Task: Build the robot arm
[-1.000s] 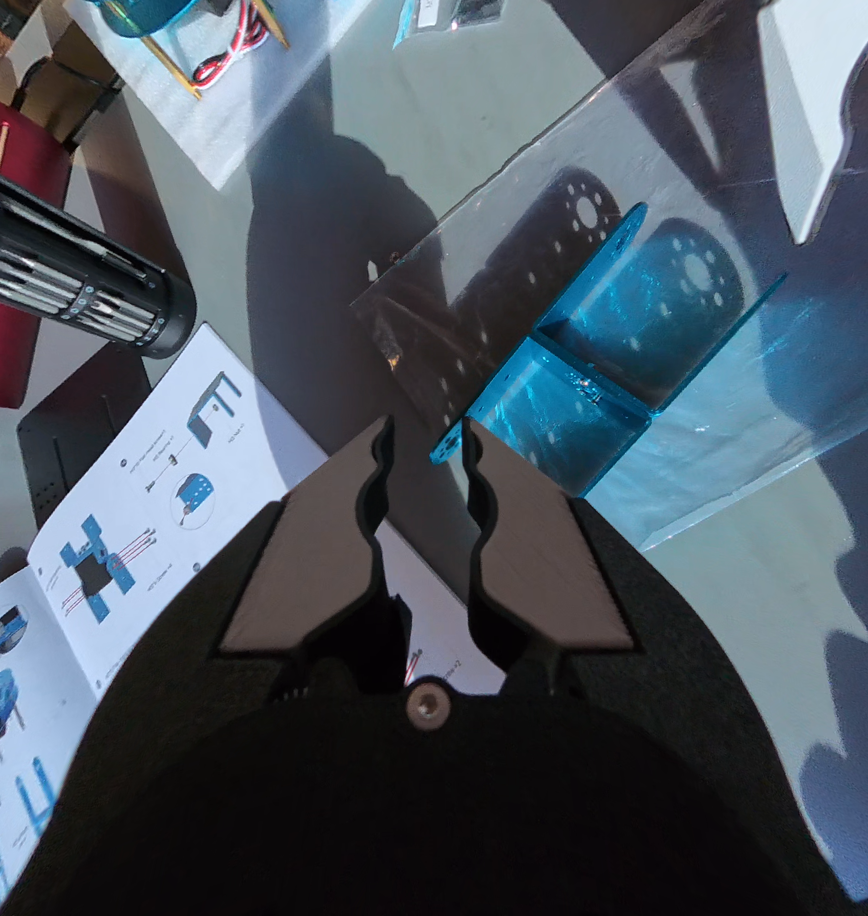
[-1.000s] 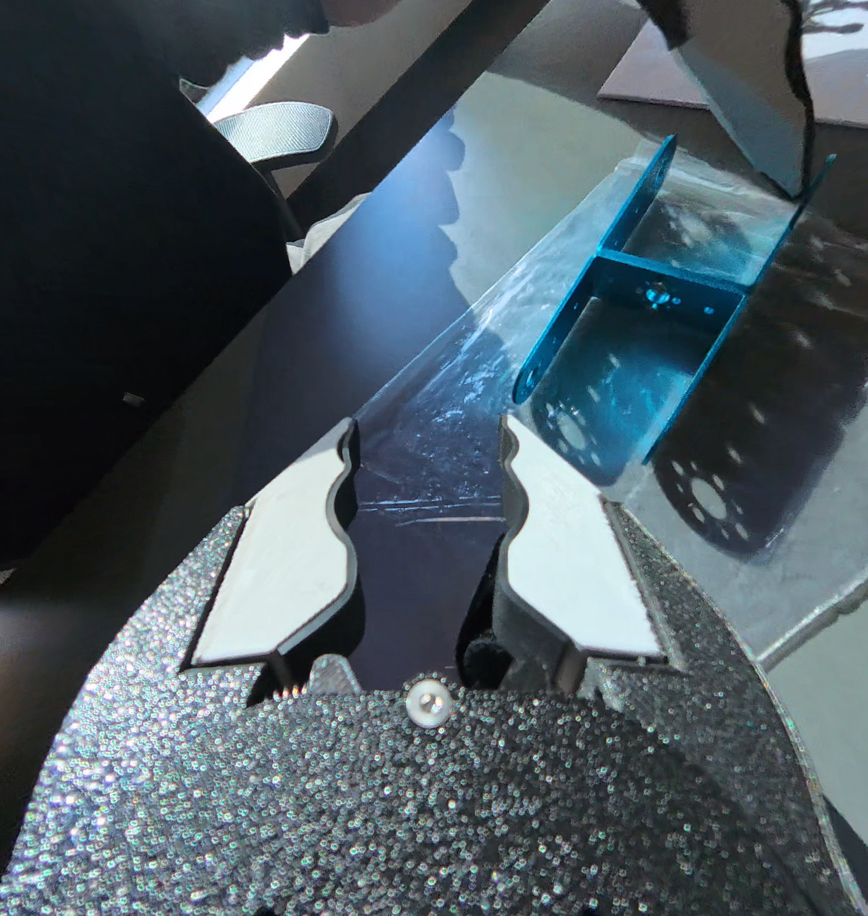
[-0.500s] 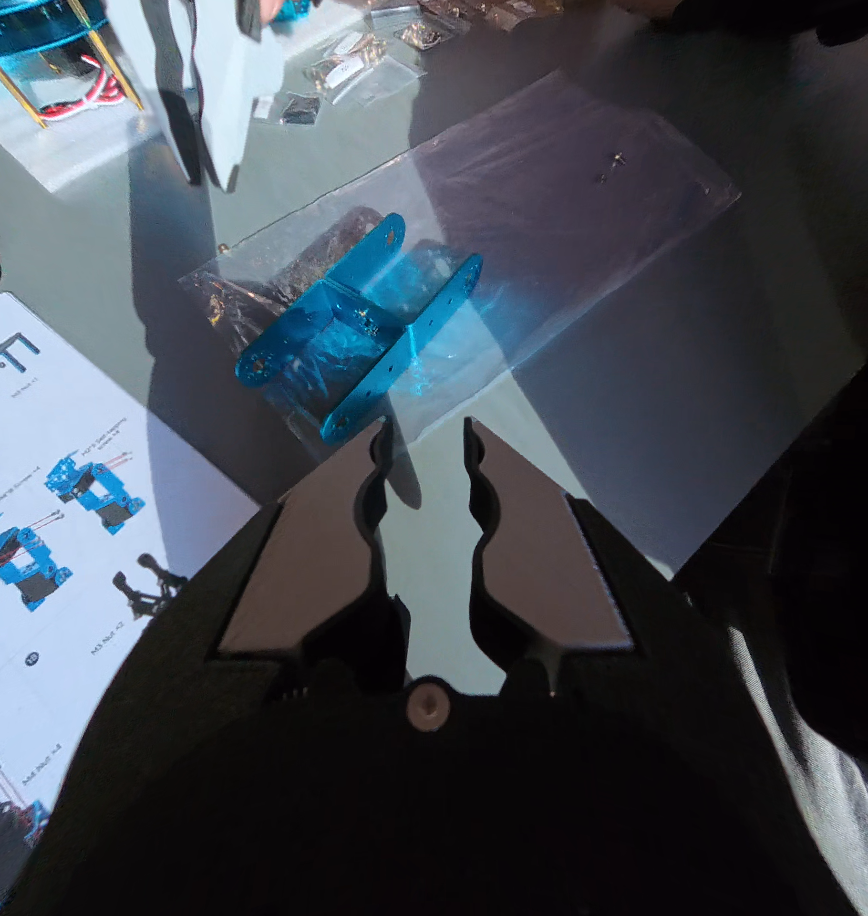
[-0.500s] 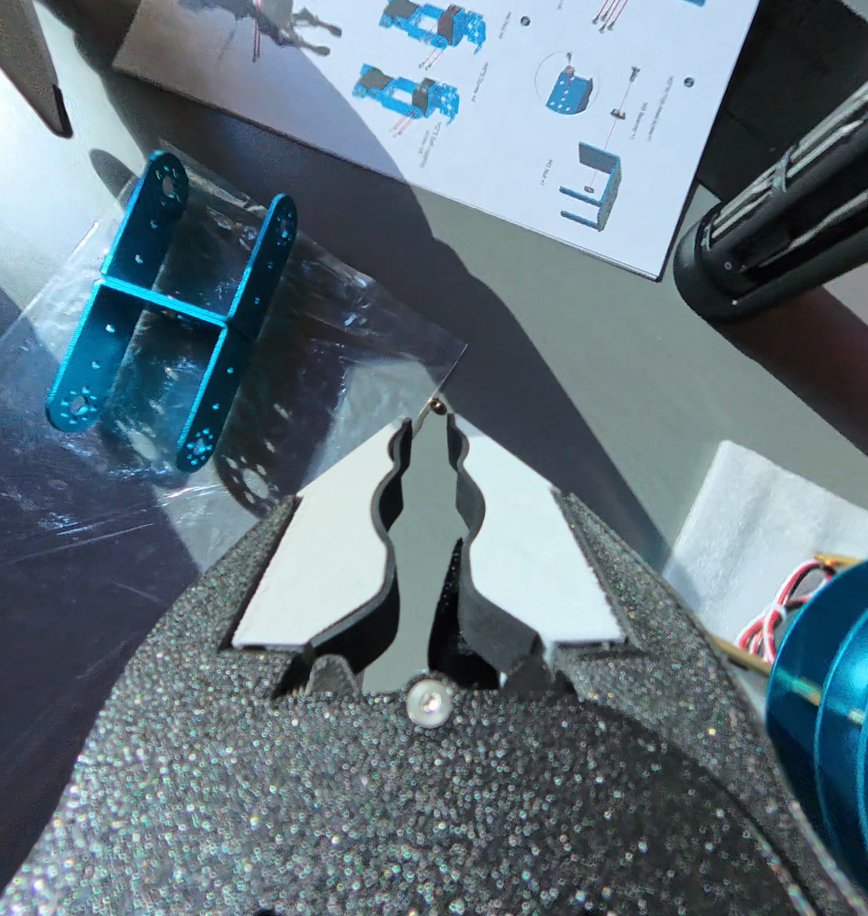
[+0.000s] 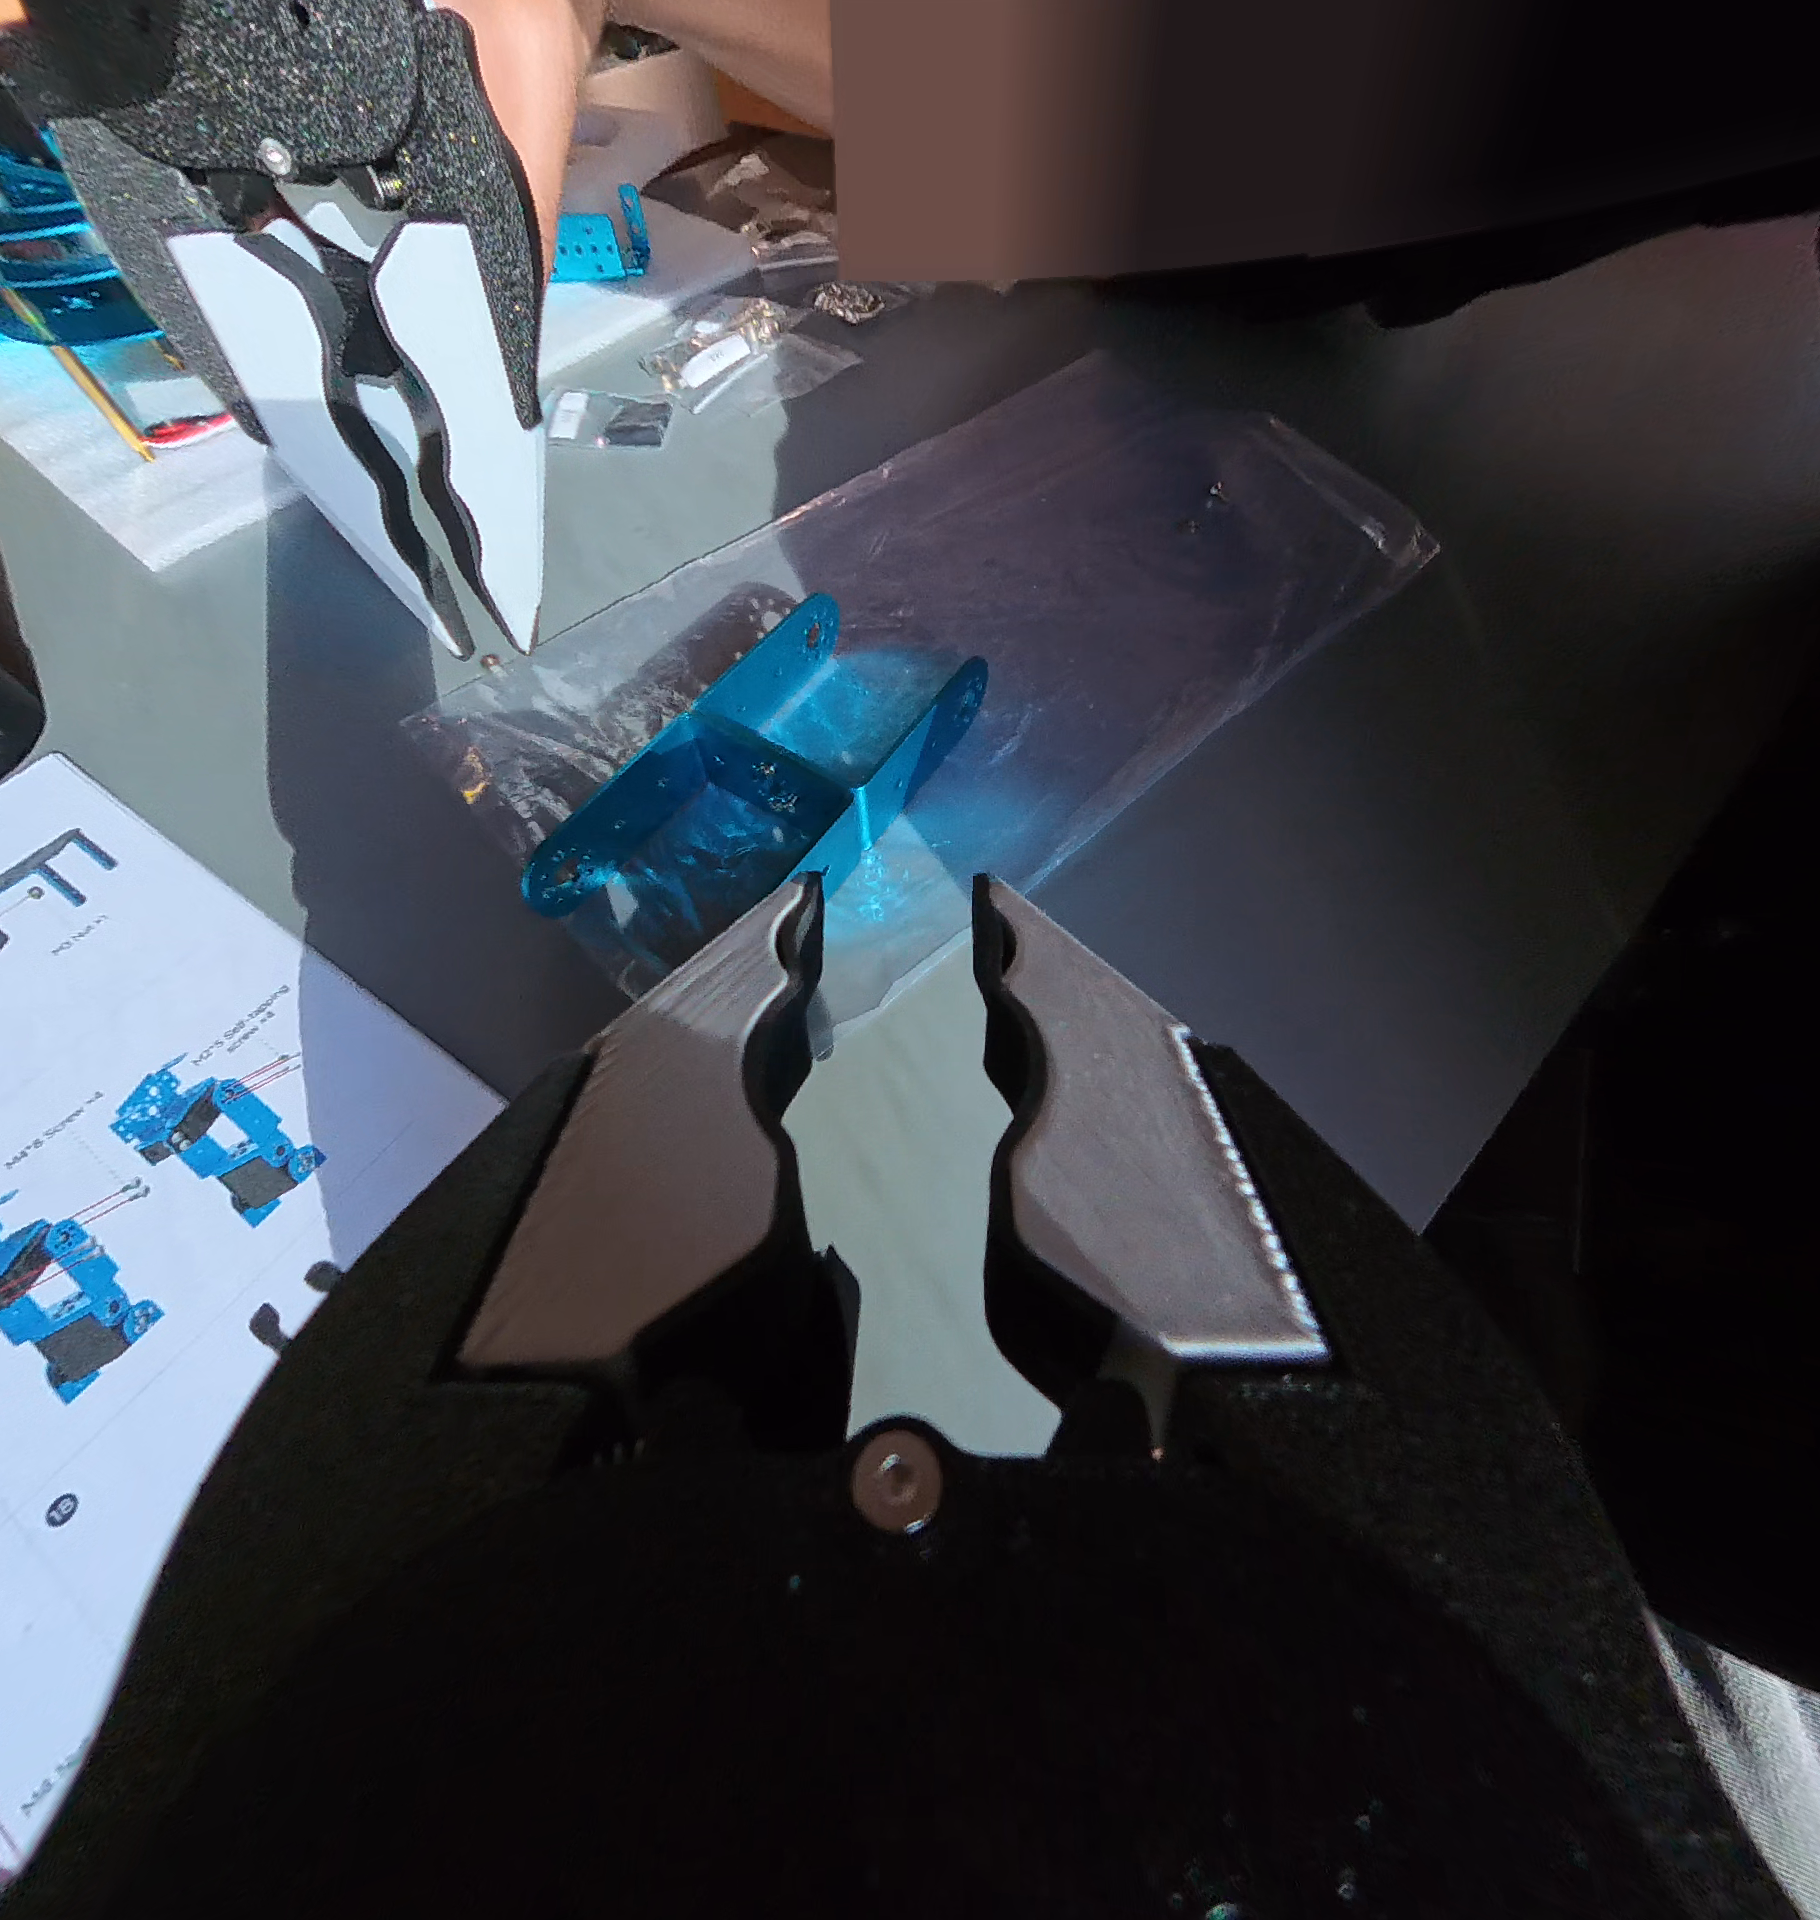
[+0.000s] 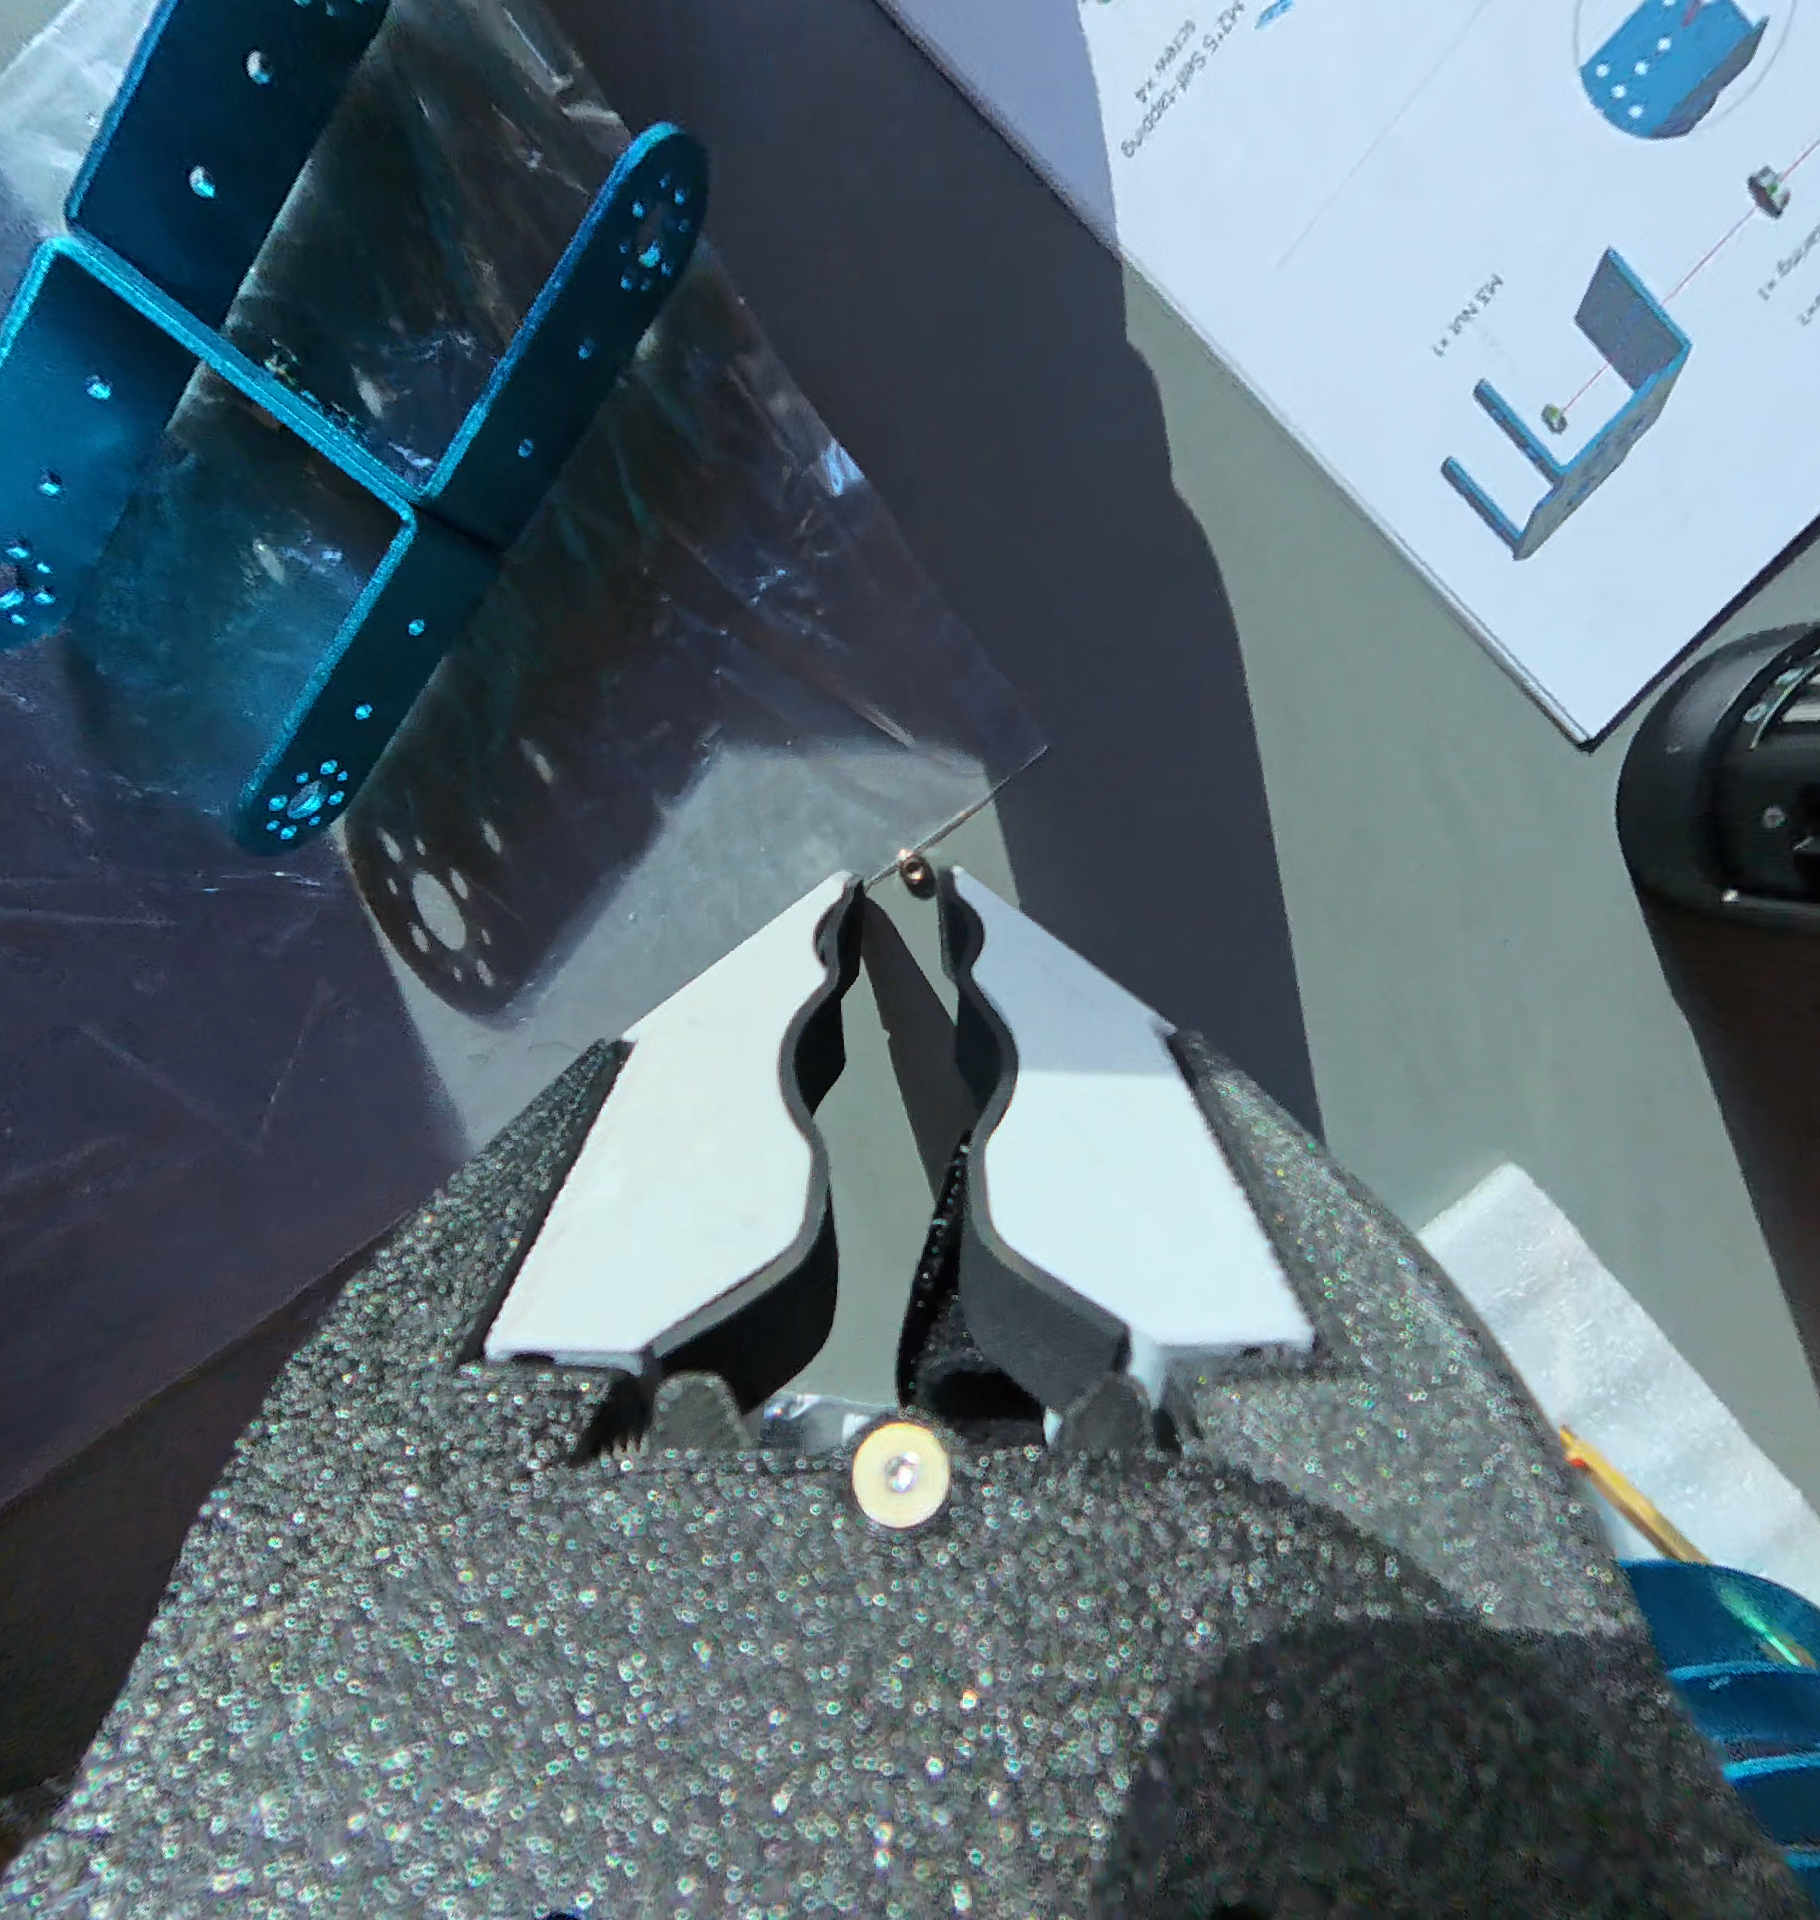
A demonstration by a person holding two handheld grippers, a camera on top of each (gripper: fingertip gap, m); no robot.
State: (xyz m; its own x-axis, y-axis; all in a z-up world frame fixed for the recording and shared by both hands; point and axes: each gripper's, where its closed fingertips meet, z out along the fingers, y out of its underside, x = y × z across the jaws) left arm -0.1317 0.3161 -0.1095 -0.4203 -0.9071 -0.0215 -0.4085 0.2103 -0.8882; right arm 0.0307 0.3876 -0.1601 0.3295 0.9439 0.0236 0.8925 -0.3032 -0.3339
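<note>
A blue metal H-shaped bracket [image 5: 760, 774] lies inside a clear plastic bag [image 5: 1145, 540] on the grey table. My left gripper [image 5: 893, 888] is open and empty, with its tips over the bag's near edge, just short of the bracket. My right gripper [image 6: 898, 883] is open by a narrow gap. Its tips are at a small brass nut [image 6: 916, 868] lying on the table by the bag's corner [image 6: 989, 769]. The nut sits just beyond the tips, between them. The bracket [image 6: 293, 416] lies to the upper left there. The right gripper [image 5: 490, 639] also shows in the left wrist view, pointing down at the nut [image 5: 490, 661].
A white instruction sheet [image 5: 106, 1091] lies left of the bag, and it also shows in the right wrist view [image 6: 1508, 260]. A black cylindrical tool case [image 6: 1758, 769], white foam [image 6: 1612, 1382] and a blue assembly [image 5: 12, 281] stand beyond. Small bags of hardware [image 5: 719, 353] lie behind. A person sits at the far right. The bracket [image 6: 293, 416] lies around 7 cm away from my left fingertips.
My right gripper swung from the bag's far side to the nut at its corner, came down close, and its jaws narrowed. My left gripper swung round to the bag's near edge.
</note>
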